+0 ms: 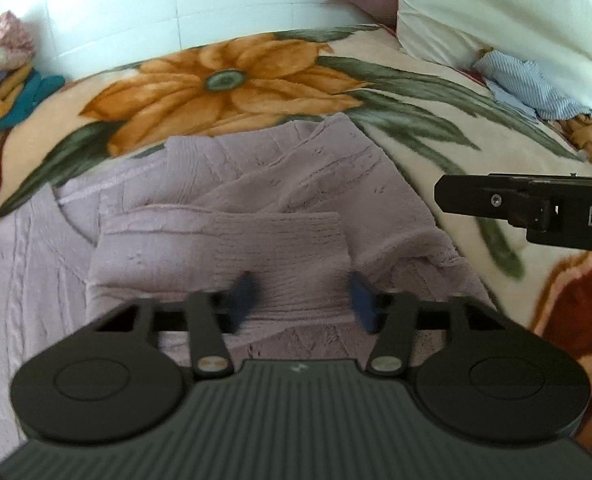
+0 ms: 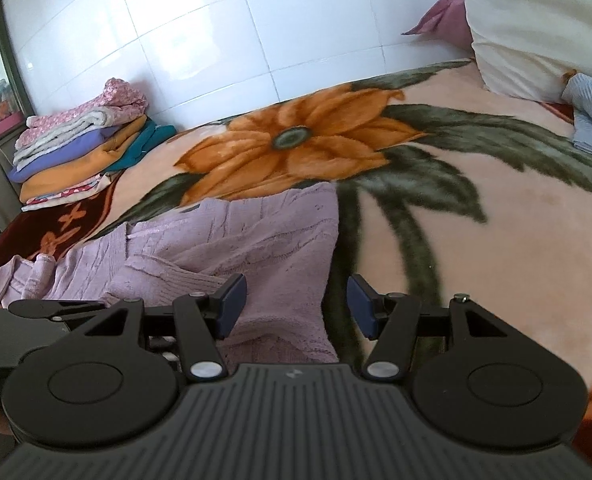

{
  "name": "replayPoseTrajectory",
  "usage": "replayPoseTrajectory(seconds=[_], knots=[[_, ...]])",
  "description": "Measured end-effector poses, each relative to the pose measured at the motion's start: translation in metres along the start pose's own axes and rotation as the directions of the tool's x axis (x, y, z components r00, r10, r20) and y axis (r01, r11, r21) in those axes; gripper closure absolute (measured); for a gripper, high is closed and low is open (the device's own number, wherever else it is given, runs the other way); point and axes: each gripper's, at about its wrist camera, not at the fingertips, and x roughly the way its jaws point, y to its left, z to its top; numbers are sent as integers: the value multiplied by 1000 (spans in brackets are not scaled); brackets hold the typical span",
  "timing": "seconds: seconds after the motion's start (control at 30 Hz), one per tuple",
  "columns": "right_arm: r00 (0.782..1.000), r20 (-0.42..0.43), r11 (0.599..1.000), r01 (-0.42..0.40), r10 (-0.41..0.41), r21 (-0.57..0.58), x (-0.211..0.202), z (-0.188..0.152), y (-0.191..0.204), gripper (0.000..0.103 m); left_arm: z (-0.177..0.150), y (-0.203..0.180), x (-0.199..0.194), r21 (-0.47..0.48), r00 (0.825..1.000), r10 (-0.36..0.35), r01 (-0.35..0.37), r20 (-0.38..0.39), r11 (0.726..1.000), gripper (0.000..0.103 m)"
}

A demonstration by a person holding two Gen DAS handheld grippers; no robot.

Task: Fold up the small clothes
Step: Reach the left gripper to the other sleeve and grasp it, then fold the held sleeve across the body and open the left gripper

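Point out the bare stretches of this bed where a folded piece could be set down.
Most open: blanket right of the lilac sweater, running toward the white pillow and striped blue garment. Also free: the orange-flower strip between sweater and tiled wall. Crowded: the far left corner, taken by the folded stack.

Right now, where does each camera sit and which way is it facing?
Left wrist: on the left tool, angled down at the lilac sweater; the right tool enters at right.
Right wrist: on the right tool, angled down over the sweater's edge toward the folded pile.
Shared: sweater, flower blanket, tiled wall.
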Motion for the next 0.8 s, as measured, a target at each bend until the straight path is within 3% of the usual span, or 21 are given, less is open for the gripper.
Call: replayPoseTrajectory(seconds=[0.03,0.13,0.3,0.57,0.8], knots=[[1000,-2,1000,-1,1,0,1,-1,0,39,0,0,0,4,1000,-10,10,3,1000,78],[1000,-9,1000,-9,9,0,5,-3,3,39,0,7,-5,-22,1000,-25,25,15,999,84],[999,-27,1000,-17,17,-15,14,-6,9,39,2,27,-25,-101,997,-31,37,66,994,85],[999,-47,998,-24,21,-52,24,-8,23,39,9,87,-71,-211,980,110,-74,166,975,86],[998,-68,995,-6,-1,-101,35,-10,33,39,-12,157,-98,-352,958,244,-179,152,919,86]])
